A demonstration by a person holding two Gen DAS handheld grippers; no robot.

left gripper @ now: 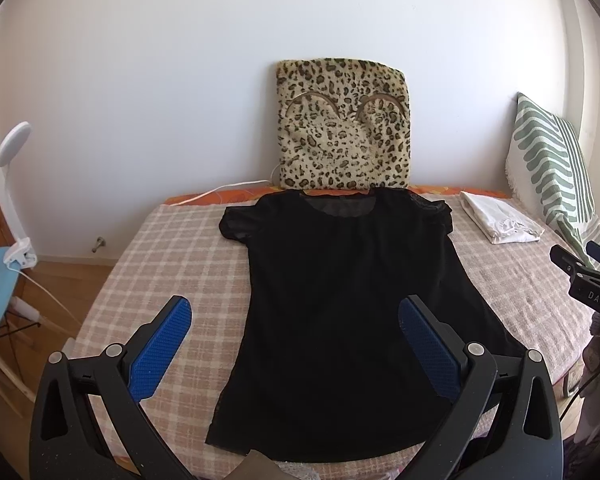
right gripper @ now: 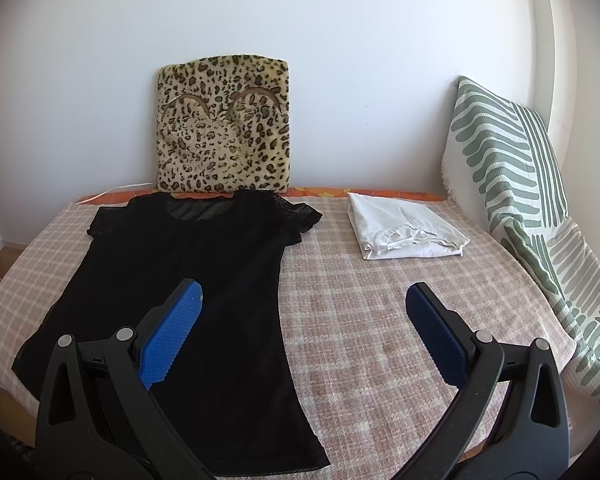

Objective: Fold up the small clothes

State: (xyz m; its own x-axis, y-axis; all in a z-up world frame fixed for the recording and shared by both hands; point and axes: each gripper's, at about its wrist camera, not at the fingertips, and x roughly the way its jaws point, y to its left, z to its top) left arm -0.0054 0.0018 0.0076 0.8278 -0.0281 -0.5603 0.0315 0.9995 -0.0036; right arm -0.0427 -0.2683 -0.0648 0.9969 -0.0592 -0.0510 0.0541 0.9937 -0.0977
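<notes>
Both spread, empty claws, left claw [left gripper: 294, 320] and right claw [right gripper: 302, 306], face the flat black top [left gripper: 340, 312]; only the left wrist view shows a clip lamp [left gripper: 14, 148].

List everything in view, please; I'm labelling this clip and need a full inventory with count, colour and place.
black top: 1, black, spread flat on the checked cover, neckline toward the wall.
folded white garment: 1, white, on the cover to the right of the top, apart from it.
checked cover: 1, pink and cream, over the bed.
leopard cushion: 1, tan with dark spots, upright against the wall behind the top.
striped cushion: 1, green and white, leaning at the right wall.
clip lamp: 1, white, far left.
white cable: 1, white, along the bed's far edge.
left gripper: 1, black with blue pads, open above the top's hem.
right gripper: 1, black with blue pads, open over the top's right edge.
</notes>
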